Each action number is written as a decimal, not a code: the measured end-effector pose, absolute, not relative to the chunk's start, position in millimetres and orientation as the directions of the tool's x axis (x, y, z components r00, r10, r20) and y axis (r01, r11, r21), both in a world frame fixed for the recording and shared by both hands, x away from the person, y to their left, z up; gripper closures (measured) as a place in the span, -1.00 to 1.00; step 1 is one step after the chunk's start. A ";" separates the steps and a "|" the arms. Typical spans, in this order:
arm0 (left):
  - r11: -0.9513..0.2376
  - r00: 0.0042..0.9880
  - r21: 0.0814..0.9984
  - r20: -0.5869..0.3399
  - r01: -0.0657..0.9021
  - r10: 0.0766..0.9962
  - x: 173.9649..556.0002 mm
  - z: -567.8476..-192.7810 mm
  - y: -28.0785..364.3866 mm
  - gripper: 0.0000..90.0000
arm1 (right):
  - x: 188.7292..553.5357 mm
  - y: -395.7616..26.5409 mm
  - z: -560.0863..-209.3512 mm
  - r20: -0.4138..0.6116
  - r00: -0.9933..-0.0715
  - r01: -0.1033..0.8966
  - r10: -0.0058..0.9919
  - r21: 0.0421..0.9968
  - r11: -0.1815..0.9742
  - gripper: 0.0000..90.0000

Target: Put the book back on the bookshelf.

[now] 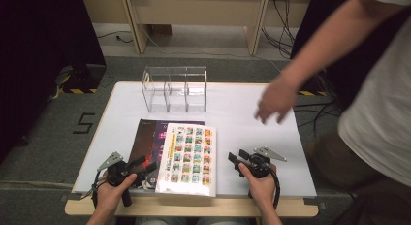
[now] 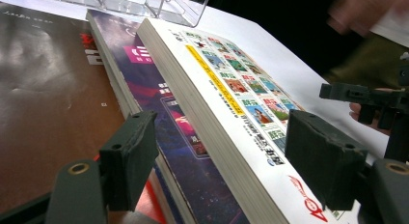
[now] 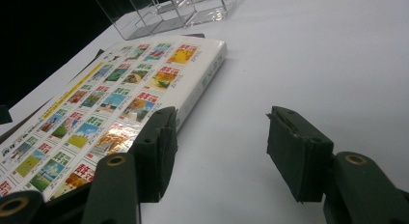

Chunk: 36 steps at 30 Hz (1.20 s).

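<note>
Approach step — both left gripper [image 1: 138, 165] and right gripper [image 1: 236, 162] wide, empty, flanking the thick white picture-grid book [image 1: 189, 158] at lower centre of the high view; next, close in on its edges.

High view overhead facing forward, 2 gripper views low, sharing white book [image 1: 187, 158].

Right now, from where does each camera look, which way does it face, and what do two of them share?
High view: above the person's side, looking forward and down on the white table; both forearms, left claw and right claw show.
Left gripper view: rides the left claw, facing the stacked books' edges.
Right gripper view: rides the right claw, facing the far table edge.
Shared: the picture-grid book and the clear acrylic organizer.
</note>
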<state>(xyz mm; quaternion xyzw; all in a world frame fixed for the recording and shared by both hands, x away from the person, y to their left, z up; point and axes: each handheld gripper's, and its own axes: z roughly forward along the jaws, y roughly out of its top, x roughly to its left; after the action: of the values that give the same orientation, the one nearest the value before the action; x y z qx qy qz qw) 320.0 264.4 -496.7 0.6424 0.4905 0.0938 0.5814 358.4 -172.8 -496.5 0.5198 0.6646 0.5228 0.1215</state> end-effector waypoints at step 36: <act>0.084 0.461 0.720 -0.525 0.689 0.715 359.0 -488.5 236.9 -0.06 | 393.6 -128.3 -490.4 0.564 -0.450 0.795 0.692 0.606 0.023 0.01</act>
<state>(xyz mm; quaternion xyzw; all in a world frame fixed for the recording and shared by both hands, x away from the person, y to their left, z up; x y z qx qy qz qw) 359.0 236.9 -488.5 0.6766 0.5188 0.0126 0.5223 393.6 -128.3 -490.4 0.5215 0.7130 0.4654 -0.0551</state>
